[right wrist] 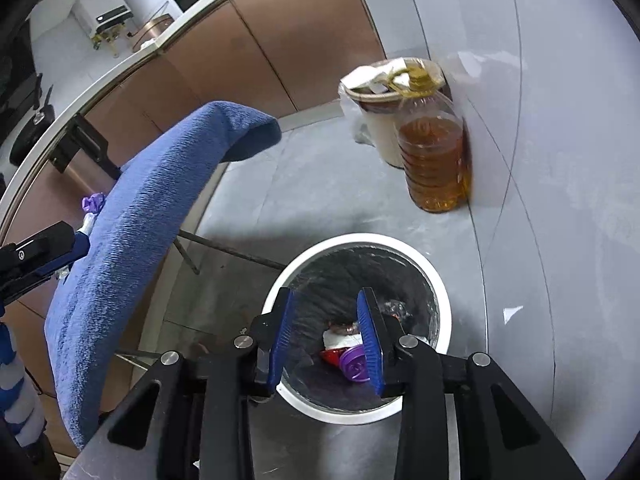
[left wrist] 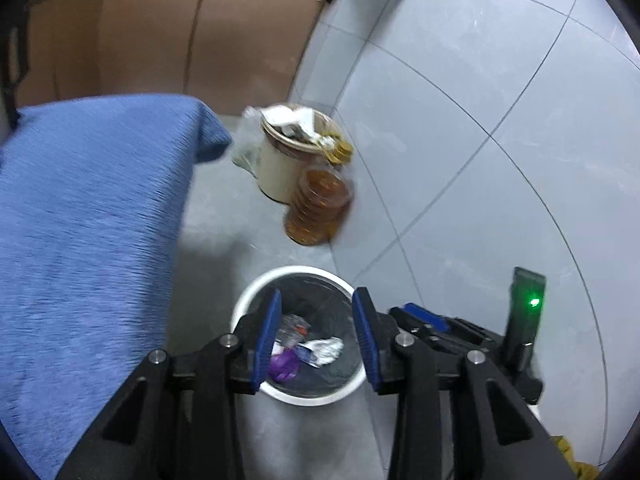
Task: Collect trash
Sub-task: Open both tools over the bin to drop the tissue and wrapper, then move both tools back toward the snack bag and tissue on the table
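- Left gripper hangs over a white bin on the floor, jaws apart and empty.
- Right gripper hangs over the same bin, jaws apart and empty.
- Trash lies inside the bin: crumpled white paper and a purple piece.
- At 12 o'clock beyond the bin stands an oil bottle.

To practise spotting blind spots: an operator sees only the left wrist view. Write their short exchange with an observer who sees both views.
Operator: Is the right gripper carrying anything?
Observer: No. The right gripper is open and empty above the bin.
Operator: My fingers hide part of the bin. What lies there?
Observer: A red scrap beside the purple lid.
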`<state>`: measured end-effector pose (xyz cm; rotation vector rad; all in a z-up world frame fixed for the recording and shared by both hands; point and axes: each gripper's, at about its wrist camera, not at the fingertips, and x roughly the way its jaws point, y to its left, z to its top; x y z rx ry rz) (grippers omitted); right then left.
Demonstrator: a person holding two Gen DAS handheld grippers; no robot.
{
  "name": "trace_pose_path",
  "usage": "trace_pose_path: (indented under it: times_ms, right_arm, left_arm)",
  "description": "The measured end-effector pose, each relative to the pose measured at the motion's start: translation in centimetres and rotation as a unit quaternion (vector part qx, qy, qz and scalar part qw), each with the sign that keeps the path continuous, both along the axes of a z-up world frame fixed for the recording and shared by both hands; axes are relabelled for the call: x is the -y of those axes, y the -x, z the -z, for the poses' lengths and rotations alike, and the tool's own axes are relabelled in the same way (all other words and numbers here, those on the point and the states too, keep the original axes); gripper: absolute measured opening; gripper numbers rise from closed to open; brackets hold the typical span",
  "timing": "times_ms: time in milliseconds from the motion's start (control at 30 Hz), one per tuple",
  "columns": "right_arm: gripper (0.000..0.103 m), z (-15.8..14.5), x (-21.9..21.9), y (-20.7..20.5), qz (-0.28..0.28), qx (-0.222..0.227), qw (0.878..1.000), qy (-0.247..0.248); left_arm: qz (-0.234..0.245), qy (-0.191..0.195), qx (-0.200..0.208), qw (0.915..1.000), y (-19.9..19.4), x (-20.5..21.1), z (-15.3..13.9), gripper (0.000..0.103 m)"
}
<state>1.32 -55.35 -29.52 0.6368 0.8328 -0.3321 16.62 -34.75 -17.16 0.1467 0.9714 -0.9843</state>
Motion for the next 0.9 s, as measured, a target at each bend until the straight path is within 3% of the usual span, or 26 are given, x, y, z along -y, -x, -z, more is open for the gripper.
trace_pose_path:
  times_ms: [400, 467, 700, 900]
  right_arm:
    - [0.041, -7.3, -4.6, -0.8, -0.038, 0.048, 0.997, 0.049]
    - [0.042, -8.3, -5.5, -1.1, -0.046, 0.056, 0.996, 0.054]
    - [0.045, -12.5, -9.6, -2.9, -0.085, 0.085, 0.99, 0.078]
    - [0.055, -15.0, -13.2, -4.5, -0.12, 0.102, 0.983, 0.094]
  left_arm:
    - [-0.093, 0.012, 0.103, 0.9903, 0.5, -9.0, -4.8, 0.037]
    - [-0.111, 0.014, 0.122, 0.9862, 0.5, -10.6, -5.5, 0.042]
    - [-0.176, 0.012, 0.177, 0.9684, 1.2, -15.5, -7.3, 0.045]
    - [-0.236, -0.006, 0.206, 0.9494, 1.4, -20.1, -7.8, 0.046]
